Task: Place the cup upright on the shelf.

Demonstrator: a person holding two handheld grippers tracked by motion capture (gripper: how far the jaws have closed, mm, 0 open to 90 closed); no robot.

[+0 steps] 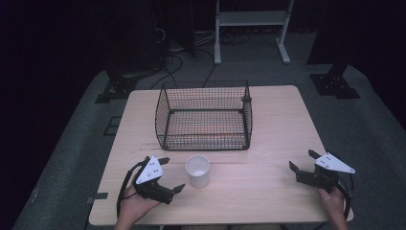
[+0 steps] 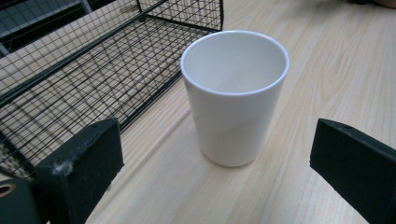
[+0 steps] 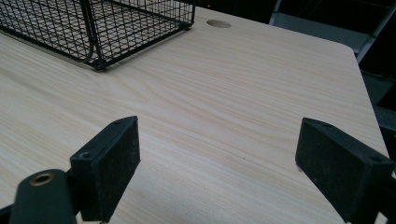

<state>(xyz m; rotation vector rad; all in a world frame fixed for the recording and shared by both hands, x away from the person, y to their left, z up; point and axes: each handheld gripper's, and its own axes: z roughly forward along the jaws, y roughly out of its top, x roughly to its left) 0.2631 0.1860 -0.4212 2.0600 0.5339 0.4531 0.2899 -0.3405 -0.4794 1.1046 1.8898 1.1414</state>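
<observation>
A white cup (image 1: 197, 170) stands upright and empty on the wooden table, just in front of a black wire basket (image 1: 204, 117). My left gripper (image 1: 171, 174) is open at the cup's left, its jaws wide apart and pointing at it. In the left gripper view the cup (image 2: 235, 95) stands a little ahead of the two jaws, touching neither, with the basket (image 2: 84, 70) behind it to the left. My right gripper (image 1: 301, 161) is open near the table's right front corner, with bare wood between its jaws.
The basket (image 3: 93, 23) is empty and takes up the table's middle back. The table (image 1: 277, 124) has bare wood to the basket's right and left. A round hole (image 3: 218, 23) lies near the far edge. Dark stands and cables stand beyond the table.
</observation>
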